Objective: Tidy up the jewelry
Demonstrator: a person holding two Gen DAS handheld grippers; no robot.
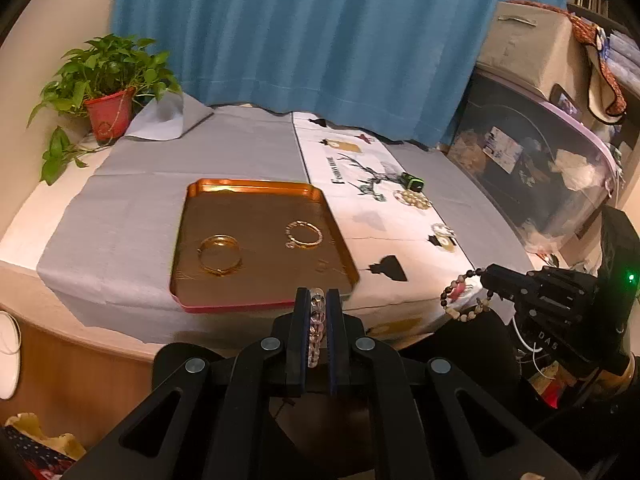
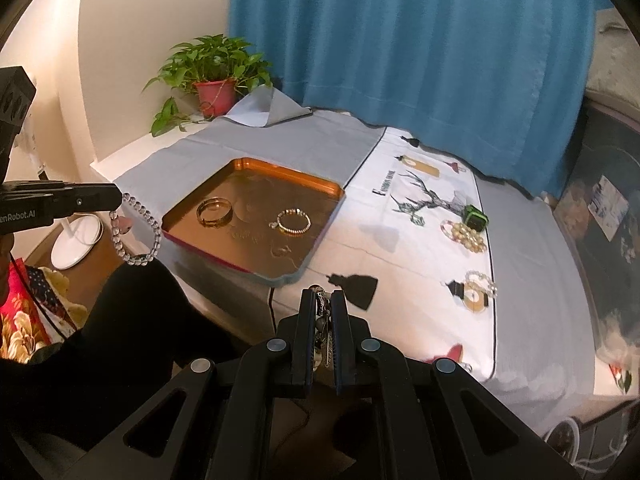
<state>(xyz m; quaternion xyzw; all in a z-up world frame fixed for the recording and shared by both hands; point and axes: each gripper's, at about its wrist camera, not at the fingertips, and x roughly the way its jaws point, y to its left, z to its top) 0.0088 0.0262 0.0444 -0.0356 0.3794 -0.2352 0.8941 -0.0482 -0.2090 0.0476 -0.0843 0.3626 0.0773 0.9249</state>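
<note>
In the left wrist view my left gripper (image 1: 318,294) is shut on a clear bead bracelet (image 1: 315,332), just before the near edge of the orange tray (image 1: 256,288). A gold bangle (image 1: 220,254) and a thin gold bracelet (image 1: 304,234) lie in the tray. My right gripper (image 2: 323,294) is shut on a dark and tan bead bracelet (image 2: 321,320), which hangs as a loop (image 1: 460,296) off the table's front right. The right wrist view shows the clear bracelet (image 2: 140,236) dangling from the left gripper (image 2: 116,200), left of the tray (image 2: 248,184).
On the white printed cloth (image 2: 400,240) lie a pearl cluster bracelet (image 2: 466,234), a small green and black box (image 2: 475,216) and another pearl bracelet (image 2: 480,280). A potted plant (image 1: 108,112) stands at the back left. A blue curtain (image 1: 320,40) hangs behind, and storage bins (image 1: 540,168) stand to the right.
</note>
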